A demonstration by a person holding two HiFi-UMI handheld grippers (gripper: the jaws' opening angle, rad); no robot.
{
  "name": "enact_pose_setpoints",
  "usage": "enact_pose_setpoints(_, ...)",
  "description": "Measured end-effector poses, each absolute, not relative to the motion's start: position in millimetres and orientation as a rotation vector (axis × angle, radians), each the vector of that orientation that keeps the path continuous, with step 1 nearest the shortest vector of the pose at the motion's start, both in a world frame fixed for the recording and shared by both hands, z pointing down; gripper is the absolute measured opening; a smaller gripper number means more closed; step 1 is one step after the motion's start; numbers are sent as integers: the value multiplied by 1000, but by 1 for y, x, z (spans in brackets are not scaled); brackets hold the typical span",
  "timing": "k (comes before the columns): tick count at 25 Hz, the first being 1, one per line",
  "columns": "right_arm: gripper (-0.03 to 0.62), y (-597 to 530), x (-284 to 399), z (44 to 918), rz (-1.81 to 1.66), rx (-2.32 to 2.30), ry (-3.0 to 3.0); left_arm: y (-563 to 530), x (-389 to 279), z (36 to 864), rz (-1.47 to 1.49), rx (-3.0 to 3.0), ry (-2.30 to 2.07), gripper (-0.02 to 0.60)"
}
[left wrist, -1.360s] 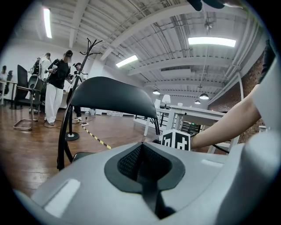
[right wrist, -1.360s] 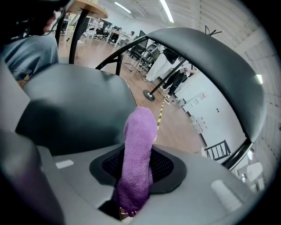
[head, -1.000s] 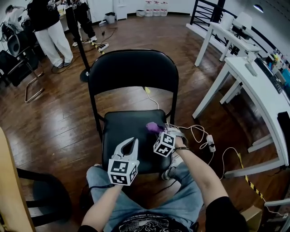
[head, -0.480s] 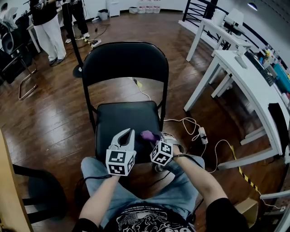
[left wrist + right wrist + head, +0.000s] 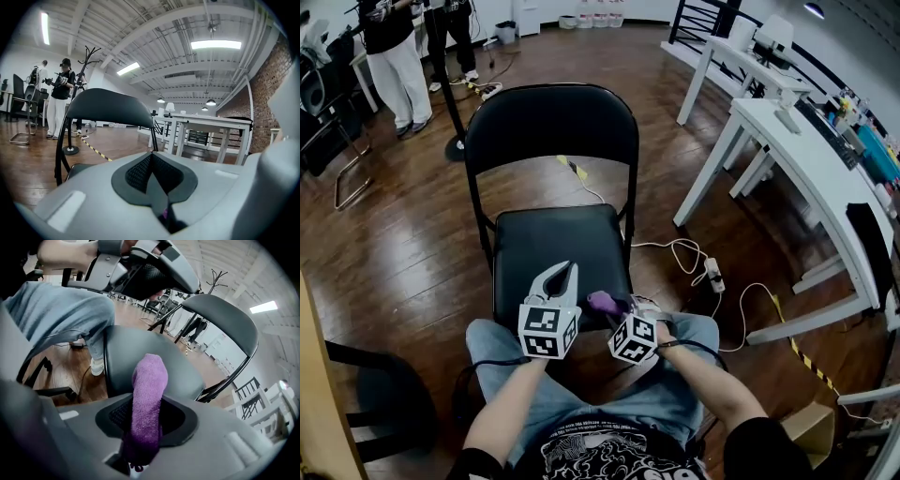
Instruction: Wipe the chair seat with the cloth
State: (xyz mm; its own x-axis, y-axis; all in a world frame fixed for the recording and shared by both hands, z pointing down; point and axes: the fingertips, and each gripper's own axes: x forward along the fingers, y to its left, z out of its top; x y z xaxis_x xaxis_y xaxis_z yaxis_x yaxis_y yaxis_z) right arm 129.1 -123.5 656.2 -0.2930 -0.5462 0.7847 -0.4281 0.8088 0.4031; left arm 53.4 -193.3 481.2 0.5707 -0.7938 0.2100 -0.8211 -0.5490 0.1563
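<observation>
Head view: right gripper [image 5: 612, 309], pinching the cloth [image 5: 600, 301], is retreating to the chair seat's [image 5: 553, 244] lower-right corner, likely ending 1 pass; left gripper [image 5: 559, 273] is idling, fingers pressed together.

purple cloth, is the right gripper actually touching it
Touching. The right gripper view shows the purple cloth pinched between the jaws of the right gripper, with its free end sticking out past them.

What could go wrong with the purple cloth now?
The cloth sticks out of the right gripper in a narrow roll, so it might slip out when rubbed on the seat. The left gripper is close beside it and could bump it.
</observation>
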Motion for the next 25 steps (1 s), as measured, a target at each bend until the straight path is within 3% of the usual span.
enact_pose_setpoints(9, 120, -123, 127, 635, -107, 823, -1978, -183, 53, 474, 156, 2564, -1357, 3)
enact_pose_setpoints(25, 120, -150, 83, 484, 15, 1228, -2331, -156, 31, 430, 67, 2580, -1425, 3)
